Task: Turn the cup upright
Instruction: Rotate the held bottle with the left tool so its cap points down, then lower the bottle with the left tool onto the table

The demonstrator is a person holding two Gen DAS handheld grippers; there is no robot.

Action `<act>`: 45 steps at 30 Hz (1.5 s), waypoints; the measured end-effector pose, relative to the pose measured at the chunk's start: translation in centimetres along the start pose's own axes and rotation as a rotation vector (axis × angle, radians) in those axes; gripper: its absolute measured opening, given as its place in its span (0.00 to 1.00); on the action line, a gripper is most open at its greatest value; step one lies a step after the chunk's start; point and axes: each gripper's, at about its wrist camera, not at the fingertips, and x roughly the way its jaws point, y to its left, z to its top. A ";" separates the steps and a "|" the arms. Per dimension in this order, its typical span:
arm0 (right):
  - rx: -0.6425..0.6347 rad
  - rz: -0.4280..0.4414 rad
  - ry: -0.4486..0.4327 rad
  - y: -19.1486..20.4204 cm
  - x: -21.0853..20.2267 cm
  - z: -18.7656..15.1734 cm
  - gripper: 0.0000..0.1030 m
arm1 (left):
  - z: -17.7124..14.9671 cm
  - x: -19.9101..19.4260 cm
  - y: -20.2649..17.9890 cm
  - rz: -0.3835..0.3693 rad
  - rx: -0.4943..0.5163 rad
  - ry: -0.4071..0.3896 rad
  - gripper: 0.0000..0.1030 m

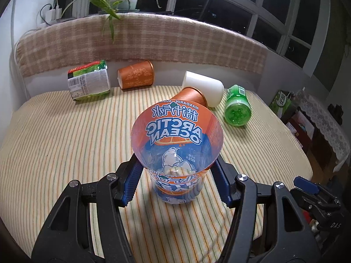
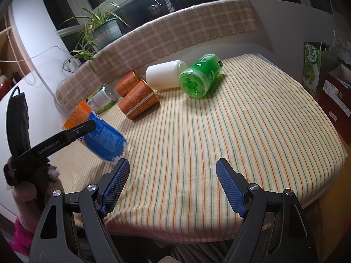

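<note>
While the striped cloth-covered bed [image 2: 197, 131] spreads wide beneath us, we have the clear plastic Arctic Ocean cup [image 1: 177, 151] clenched in our left gripper [image 1: 175, 173], mouth up but tilted in the right view, so we judge the flip nearly done. Next comes levelling, setting down, releasing. Open room lies at six o'clock; tipped cups [image 1: 136, 75] crowd twelve. Our right gripper [image 2: 172, 184] hangs released, grasping nothing.

- The Arctic Ocean cup [image 1: 177, 144] hides most of one orange cup [image 1: 193, 95] (left wrist view).
- In the right wrist view, the left claw's arm [image 2: 54, 141] crosses that cup's wall.
- The green-labelled container [image 2: 102, 99] sits half hidden behind orange cups.
</note>
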 end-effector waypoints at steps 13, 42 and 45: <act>0.012 -0.004 -0.002 -0.6 0.0 -0.2 0.79 | -0.4 0.2 -1.7 -0.029 0.043 0.006 0.61; -0.045 -0.017 -0.077 1.3 -0.6 1.5 0.79 | -2.9 -1.1 -0.1 -0.116 -0.029 0.052 0.79; -0.077 -0.029 -0.124 2.2 -1.2 2.4 0.79 | -3.4 -1.9 0.5 -0.101 -0.041 0.039 0.79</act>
